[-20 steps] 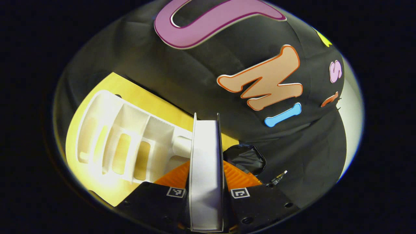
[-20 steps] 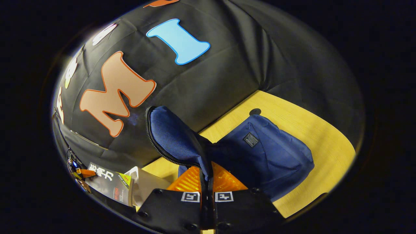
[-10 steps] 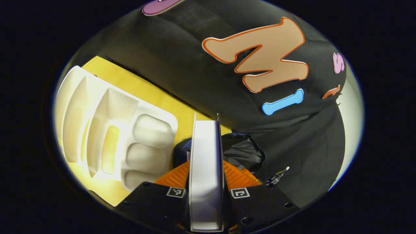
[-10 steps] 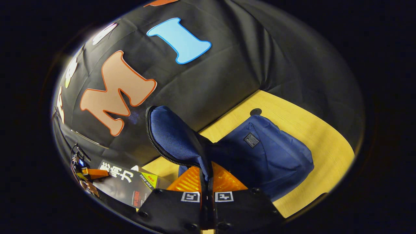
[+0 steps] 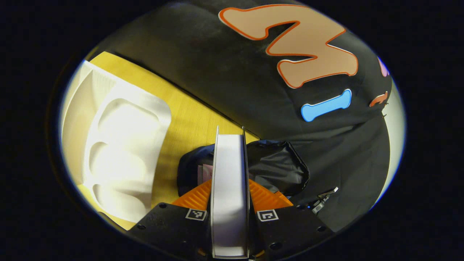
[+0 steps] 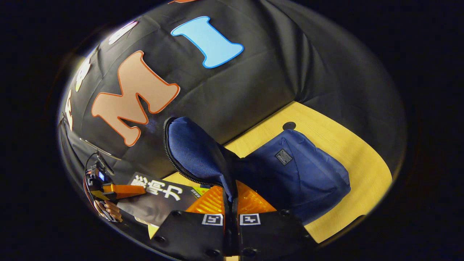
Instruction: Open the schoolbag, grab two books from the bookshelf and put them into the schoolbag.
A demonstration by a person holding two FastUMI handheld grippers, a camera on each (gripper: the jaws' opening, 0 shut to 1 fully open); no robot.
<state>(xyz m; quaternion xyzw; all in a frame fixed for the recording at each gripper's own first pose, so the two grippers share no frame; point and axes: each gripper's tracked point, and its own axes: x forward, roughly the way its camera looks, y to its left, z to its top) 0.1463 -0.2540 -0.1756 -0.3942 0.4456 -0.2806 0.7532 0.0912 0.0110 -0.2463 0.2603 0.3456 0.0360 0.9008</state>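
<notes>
Book [image 5: 230, 181] is held edge-on between the fingers of the left gripper [image 5: 230, 203], both fingers pressed flat on its covers, fore-edge toward the camera. Its far end points at the dark mouth of the schoolbag [image 5: 275, 166] lying on the wooden table [image 5: 188, 116]; the narrow presentation is judged to suit a slot-like opening. The white bookshelf [image 5: 119, 145] lies off to the left, near the bag.

In the right gripper view, the right gripper [image 6: 230, 203] is closed on the zip-edged flap [image 6: 195, 152] of the blue schoolbag [image 6: 301, 174], lifted clear of the body so the mouth stays wide for insertion. The book's dark cover [image 6: 159, 197] and the left gripper [image 6: 108, 190] are seen at lower left, close to the opening.

Whether 1 book is already inside cannot be told.
</notes>
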